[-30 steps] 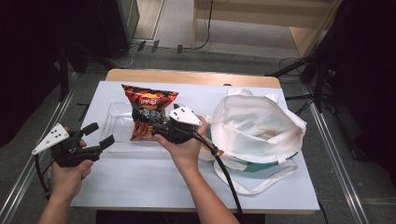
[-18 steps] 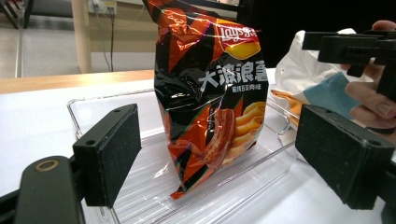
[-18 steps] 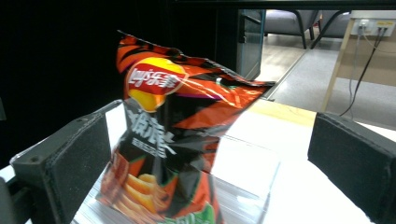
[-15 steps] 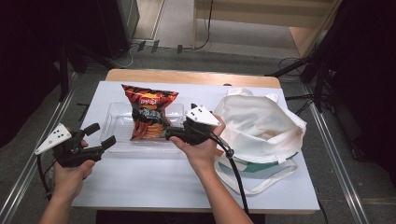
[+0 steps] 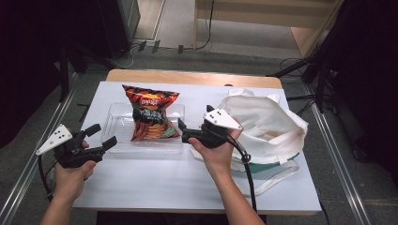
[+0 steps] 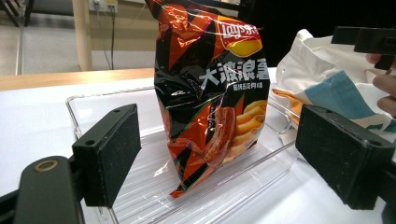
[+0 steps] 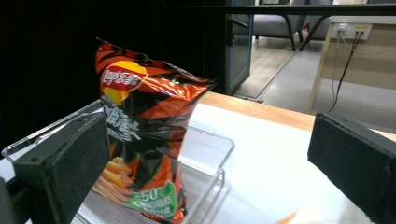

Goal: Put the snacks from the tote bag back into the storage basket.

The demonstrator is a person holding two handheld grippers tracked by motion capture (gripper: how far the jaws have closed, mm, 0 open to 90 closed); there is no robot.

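Counting, I saw one chip bag (image 5: 150, 114) in one clear tray (image 5: 117, 123), one tote (image 5: 267, 124) near the table's right edge; left gripper (image 5: 101, 137) gaped empty, right gripper (image 5: 182, 131) had just opened, nothing between its jaws.

Chip bag (image 5: 149, 114): red-black, glossy — unopened
Pose: upright, leaning
Place: inside clear tray (image 5: 118, 144) — right half

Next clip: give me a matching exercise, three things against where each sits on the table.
Things:
1. orange and black crisp bag
2. clear plastic tray
3. white cloth tote bag

Places:
A. lying crumpled at the table's right side
B. on the white tabletop, left of centre, between the two grippers
C. standing upright inside the tray

Pairs: 1-C, 2-B, 3-A
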